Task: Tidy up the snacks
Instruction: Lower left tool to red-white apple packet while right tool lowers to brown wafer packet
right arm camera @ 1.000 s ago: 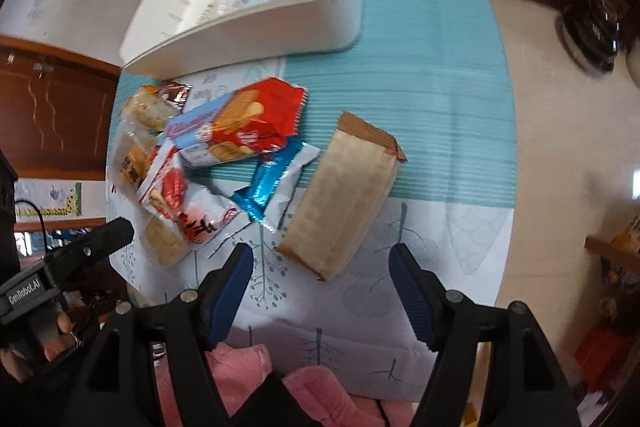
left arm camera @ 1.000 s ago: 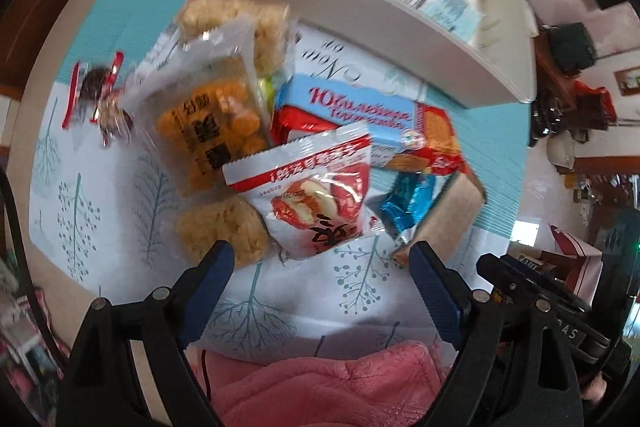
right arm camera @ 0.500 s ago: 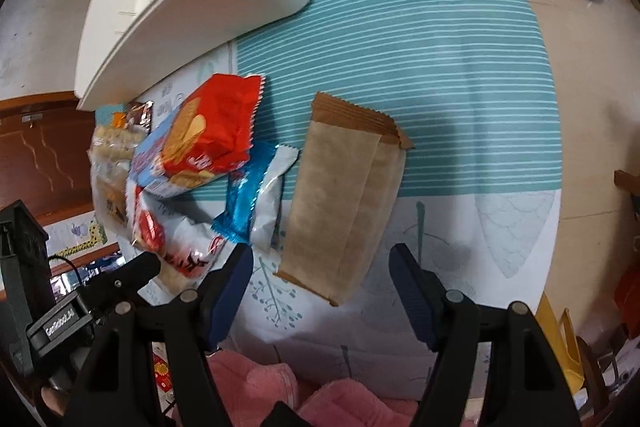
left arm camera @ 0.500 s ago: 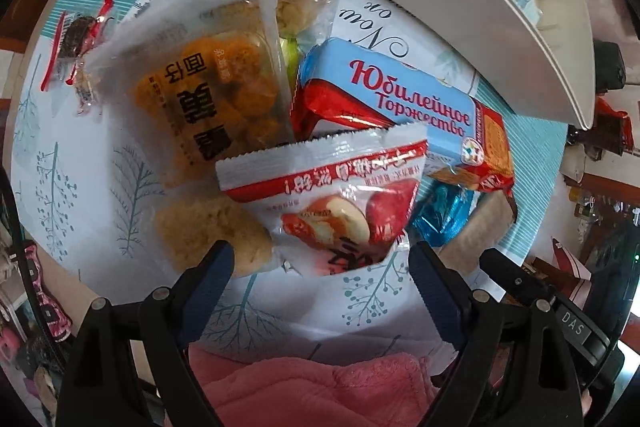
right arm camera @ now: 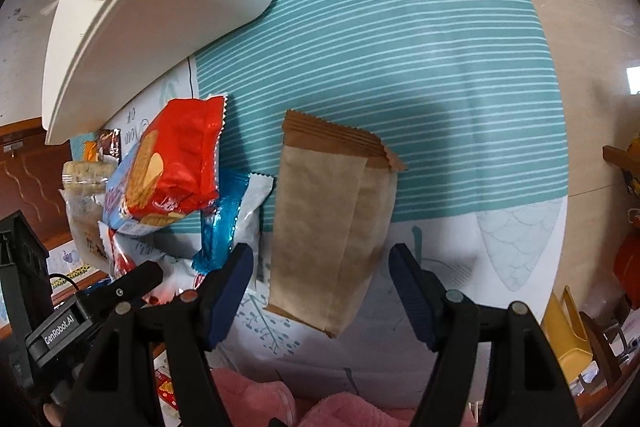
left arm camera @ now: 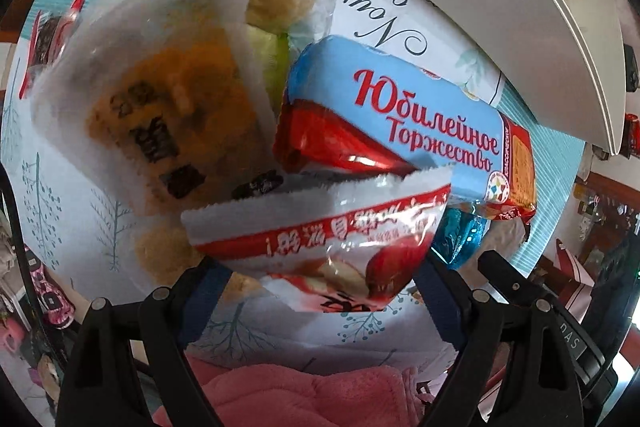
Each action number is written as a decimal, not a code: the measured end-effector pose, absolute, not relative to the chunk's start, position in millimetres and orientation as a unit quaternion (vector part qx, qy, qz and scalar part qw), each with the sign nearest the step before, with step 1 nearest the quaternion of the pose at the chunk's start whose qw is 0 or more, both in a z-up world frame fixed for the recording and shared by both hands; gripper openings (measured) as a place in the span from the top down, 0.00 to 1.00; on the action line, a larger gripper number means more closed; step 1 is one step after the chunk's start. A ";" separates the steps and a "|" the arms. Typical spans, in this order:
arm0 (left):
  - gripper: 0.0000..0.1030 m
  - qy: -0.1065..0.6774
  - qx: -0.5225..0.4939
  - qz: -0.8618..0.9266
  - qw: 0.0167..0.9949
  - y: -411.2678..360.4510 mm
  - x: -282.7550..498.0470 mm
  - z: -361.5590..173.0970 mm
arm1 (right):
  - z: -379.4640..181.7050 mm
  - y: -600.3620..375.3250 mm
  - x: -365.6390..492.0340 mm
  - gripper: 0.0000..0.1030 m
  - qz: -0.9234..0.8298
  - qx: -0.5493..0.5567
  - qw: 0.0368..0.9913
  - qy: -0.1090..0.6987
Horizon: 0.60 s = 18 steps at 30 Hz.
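We found the left gripper (left arm camera: 320,279) angled steeply down over the heap of snacks, its jaws spread wide on either side of the red-and-white packet (left arm camera: 320,247), the pads not pressing on it; just beyond lay the blue-and-red biscuit pack (left arm camera: 404,131), with a clear pouch of orange snacks (left arm camera: 168,123) to its left and a small shiny blue packet (left arm camera: 460,235) tucked at the right; the white bin (right arm camera: 160,7) stood beyond the heap on the striped teal cloth (right arm camera: 400,27); the right gripper (right arm camera: 320,279) hung open around the near end of the brown paper packet (right arm camera: 328,227), which lay flat beside the heap, neither pad touching it.
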<state>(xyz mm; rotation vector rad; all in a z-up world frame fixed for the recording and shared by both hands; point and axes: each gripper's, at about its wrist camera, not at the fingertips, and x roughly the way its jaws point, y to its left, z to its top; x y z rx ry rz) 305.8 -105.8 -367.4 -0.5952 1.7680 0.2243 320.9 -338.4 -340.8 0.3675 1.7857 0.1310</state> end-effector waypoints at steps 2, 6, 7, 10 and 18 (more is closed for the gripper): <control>0.14 0.762 -0.252 0.094 0.589 -105.9 310.3 -368.9 | -342.0 -336.5 323.5 0.31 0.056 0.156 0.610 0.775; 0.17 0.774 -0.238 0.094 0.579 -114.9 320.9 -375.7 | -343.1 -327.6 327.0 0.31 0.042 0.141 0.613 0.776; 0.19 0.776 -0.232 0.095 0.578 -117.0 323.0 -376.8 | -343.4 -322.3 328.5 0.31 0.039 0.139 0.613 0.777; 0.21 0.782 -0.224 0.093 0.574 -119.9 327.9 -378.7 | -344.0 -315.3 330.2 0.31 0.028 0.131 0.615 0.777; 0.29 0.789 -0.234 0.088 0.561 -101.9 321.4 -374.9 | -342.0 -299.4 328.3 0.45 -0.010 0.123 0.620 0.774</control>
